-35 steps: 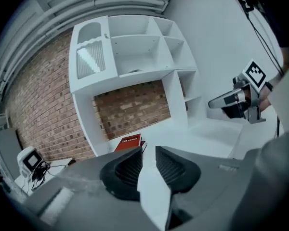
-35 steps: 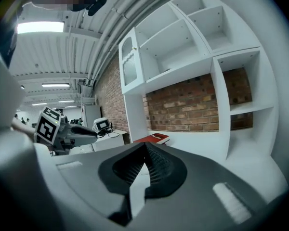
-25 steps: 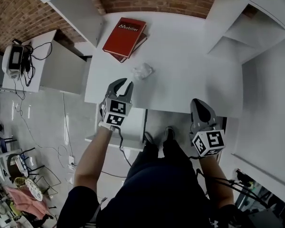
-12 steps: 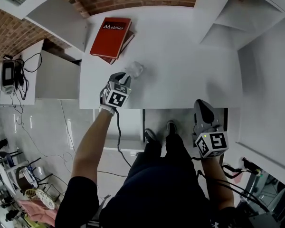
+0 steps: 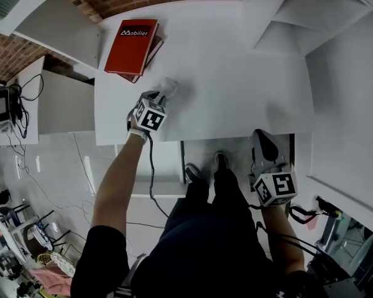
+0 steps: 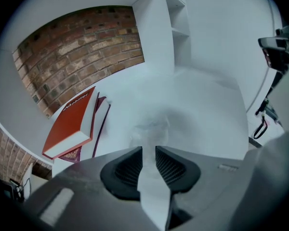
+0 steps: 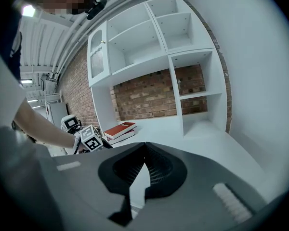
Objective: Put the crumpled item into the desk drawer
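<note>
Two books (image 5: pixel 130 45), red one on top, stacked at the far left of the white desk (image 5: pixel 236 73). Just right of the stack, left gripper (image 5: pixel 156 95) low over the desktop, jaws a narrow slit apart, tips at the near edge of the crumpled item (image 5: pixel 169 85); near part of the item covered by the gripper in the head view. Farther right, right gripper (image 5: pixel 262 136) off the desk's front edge beside the person's legs, jaws pressed together. White shelving (image 5: pixel 298 17) at far right.
</note>
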Available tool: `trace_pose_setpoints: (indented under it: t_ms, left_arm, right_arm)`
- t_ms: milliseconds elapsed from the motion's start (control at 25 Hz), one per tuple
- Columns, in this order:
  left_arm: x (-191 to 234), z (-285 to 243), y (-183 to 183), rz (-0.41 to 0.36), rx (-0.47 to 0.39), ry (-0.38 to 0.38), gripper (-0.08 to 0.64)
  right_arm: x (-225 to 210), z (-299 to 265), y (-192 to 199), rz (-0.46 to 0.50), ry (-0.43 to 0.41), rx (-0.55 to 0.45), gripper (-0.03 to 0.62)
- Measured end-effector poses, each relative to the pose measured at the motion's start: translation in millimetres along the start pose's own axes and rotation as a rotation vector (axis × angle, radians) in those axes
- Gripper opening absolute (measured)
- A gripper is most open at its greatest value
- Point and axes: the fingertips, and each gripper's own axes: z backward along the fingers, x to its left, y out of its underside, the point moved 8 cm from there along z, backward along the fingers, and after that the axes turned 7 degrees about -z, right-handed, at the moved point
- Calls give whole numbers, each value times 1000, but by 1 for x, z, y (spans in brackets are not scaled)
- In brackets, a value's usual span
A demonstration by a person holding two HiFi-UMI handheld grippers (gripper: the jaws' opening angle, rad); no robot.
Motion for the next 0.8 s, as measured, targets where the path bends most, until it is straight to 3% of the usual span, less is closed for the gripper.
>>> trace_pose_setpoints:
  t_ms: [120,200,480,800]
  left_arm:
    - [-1,-5,2,-6,38,6,94]
    - [-3,-6,2,-2,51,12,49]
    - [-5,-4,3,19,49,-7,2]
    - [-1,31,-4,48,-44,-64,2]
  right_arm:
    - [-1,1,-2,-1,10,2,3]
    - [-1,1,-3,1,13,4,3]
    - [2,2,-2,7,2,7,3]
    - [6,-5,-6,24,-38,10,3]
